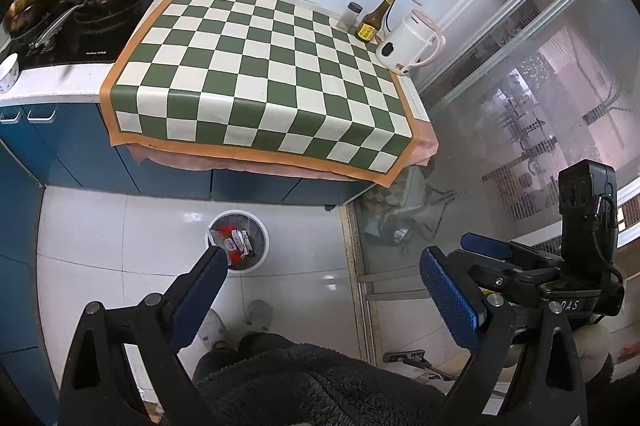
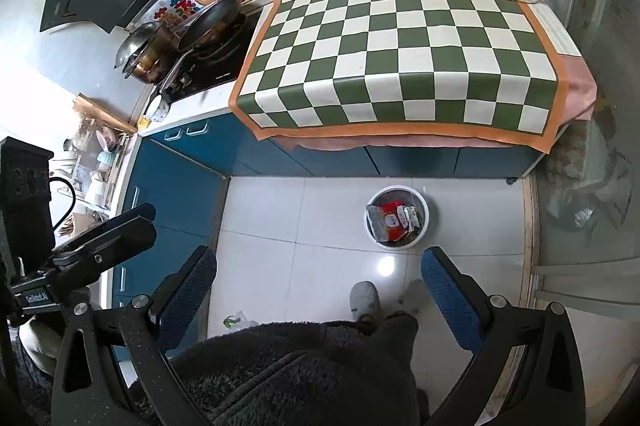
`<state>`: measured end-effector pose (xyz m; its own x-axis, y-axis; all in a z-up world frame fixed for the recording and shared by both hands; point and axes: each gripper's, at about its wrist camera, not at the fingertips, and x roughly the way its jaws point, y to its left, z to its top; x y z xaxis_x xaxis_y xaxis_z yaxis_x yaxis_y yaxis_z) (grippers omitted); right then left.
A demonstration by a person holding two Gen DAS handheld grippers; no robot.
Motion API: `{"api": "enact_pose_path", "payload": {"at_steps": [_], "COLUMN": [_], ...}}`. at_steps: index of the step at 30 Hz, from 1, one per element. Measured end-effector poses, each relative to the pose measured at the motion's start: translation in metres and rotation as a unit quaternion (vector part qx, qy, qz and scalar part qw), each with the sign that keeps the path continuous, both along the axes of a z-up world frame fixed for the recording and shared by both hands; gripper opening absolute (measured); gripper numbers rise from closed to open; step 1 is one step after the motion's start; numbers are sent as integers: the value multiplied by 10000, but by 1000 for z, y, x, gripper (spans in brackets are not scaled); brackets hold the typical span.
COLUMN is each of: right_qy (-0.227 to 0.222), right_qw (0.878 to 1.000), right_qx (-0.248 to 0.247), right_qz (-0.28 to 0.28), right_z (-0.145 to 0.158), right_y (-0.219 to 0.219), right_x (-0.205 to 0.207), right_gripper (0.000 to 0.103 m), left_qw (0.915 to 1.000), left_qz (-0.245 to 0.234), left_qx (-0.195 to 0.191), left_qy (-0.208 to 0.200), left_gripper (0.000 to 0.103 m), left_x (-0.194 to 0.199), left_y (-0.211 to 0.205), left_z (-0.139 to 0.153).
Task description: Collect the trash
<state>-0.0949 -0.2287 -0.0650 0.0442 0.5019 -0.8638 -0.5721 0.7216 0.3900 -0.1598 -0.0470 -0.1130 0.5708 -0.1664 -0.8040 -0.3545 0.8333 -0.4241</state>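
Covering the surface far ahead of both jaws, the checkered mat shows no litter. Nearer, the bin already holds wrappers, so both the left gripper and right gripper hang spread and empty.

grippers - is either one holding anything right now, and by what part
Nothing is held: left gripper and right gripper are both open and empty.
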Motion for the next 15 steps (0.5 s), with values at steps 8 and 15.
{"api": "enact_pose_path", "payload": {"at_steps": [8,15], "right_qy": [109,143], "right_qw": [9999,9998], "right_qx": [-44,-105], "right_qz": [7,34], "right_z": [-7,-10], "right_y": [-1,-5], "right_x": [1,1], "right_gripper": [103,103], "left_qw": [9999,9996], "left_qz": [36,52], "left_qx": [-124,-204], "left_qy": [90,199], "left_gripper": [98,98], "left_x": [0,1], "left_y": [-3,-5], "left_z": [-8,-14]}}
